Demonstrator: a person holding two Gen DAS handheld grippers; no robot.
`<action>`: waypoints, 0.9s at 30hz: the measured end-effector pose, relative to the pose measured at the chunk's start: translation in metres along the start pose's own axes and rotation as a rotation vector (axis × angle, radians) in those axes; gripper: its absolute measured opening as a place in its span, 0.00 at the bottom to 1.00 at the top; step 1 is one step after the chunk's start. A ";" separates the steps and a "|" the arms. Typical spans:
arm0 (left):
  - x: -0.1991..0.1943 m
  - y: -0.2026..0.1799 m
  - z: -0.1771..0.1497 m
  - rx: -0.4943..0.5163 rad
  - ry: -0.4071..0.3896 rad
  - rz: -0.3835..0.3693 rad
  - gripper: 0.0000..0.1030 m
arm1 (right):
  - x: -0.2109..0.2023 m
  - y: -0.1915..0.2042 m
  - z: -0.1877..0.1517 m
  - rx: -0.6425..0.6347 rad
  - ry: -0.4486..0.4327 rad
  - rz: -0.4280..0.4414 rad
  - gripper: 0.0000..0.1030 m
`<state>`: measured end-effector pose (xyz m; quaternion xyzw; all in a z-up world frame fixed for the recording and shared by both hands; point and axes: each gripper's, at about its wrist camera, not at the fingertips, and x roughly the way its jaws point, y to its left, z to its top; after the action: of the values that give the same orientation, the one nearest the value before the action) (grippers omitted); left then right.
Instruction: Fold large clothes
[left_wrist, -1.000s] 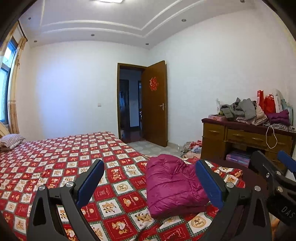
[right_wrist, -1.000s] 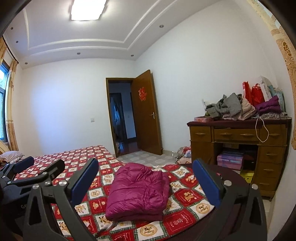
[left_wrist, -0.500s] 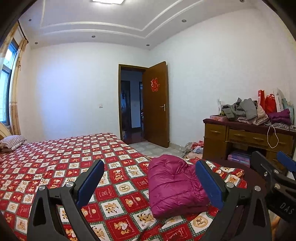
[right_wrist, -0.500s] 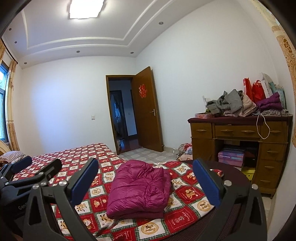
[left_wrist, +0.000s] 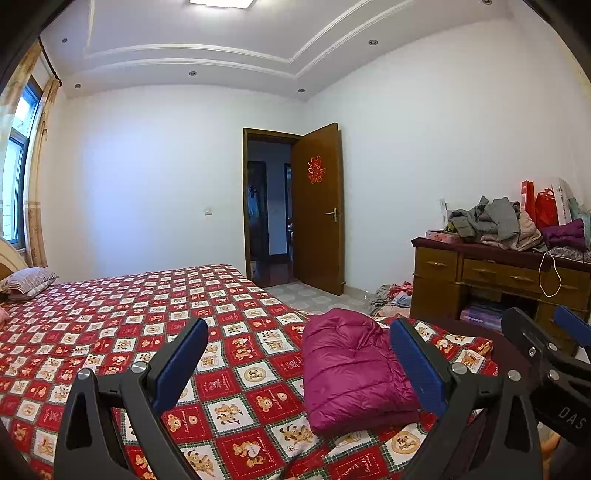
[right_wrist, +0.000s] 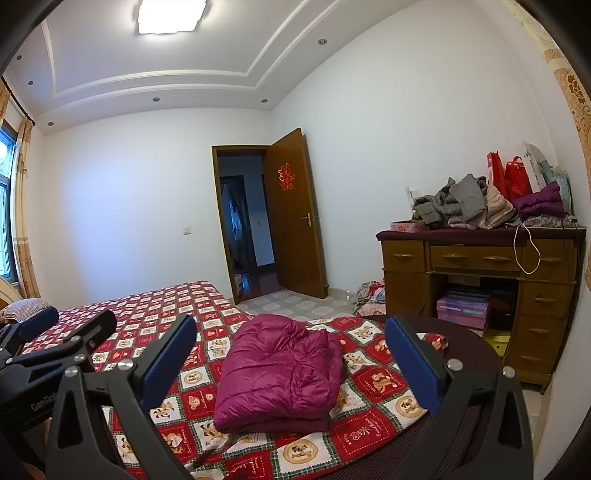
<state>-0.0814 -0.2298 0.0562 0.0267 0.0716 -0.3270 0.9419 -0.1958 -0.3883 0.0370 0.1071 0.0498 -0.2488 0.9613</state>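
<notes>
Jacket: one magenta puffer jacket (left_wrist: 354, 369), folded into a compact bundle, lying on the red bear-print bedspread (left_wrist: 147, 321) near the bed's foot corner. Left gripper (left_wrist: 295, 365) held above the bedspread, jaws wide apart, nothing between them; jacket sits just ahead toward its right finger. Right gripper (right_wrist: 291, 358) likewise spread wide and empty, jacket centred ahead between its two blue pads (right_wrist: 168, 358). Neither gripper touches the jacket. Each gripper shows in the other's camera. One wooden desk (right_wrist: 476, 269) against the right wall, topped with a heap of clothes (right_wrist: 465, 203), count unclear, plus two red bags (right_wrist: 508, 177). One open brown door (right_wrist: 295, 218). One pillow (left_wrist: 29, 280) at the far left.
</notes>
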 end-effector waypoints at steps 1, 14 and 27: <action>0.000 0.000 0.000 0.002 0.000 0.002 0.96 | 0.000 0.000 0.000 0.001 0.000 -0.001 1.00; 0.000 -0.002 0.001 0.007 -0.005 0.033 0.96 | 0.002 -0.002 0.001 0.005 0.001 0.000 1.00; 0.002 -0.003 0.000 0.029 -0.004 0.061 0.96 | 0.006 -0.006 0.001 0.003 0.000 0.003 1.00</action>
<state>-0.0821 -0.2334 0.0559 0.0417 0.0640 -0.2993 0.9511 -0.1935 -0.3960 0.0357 0.1085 0.0495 -0.2473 0.9616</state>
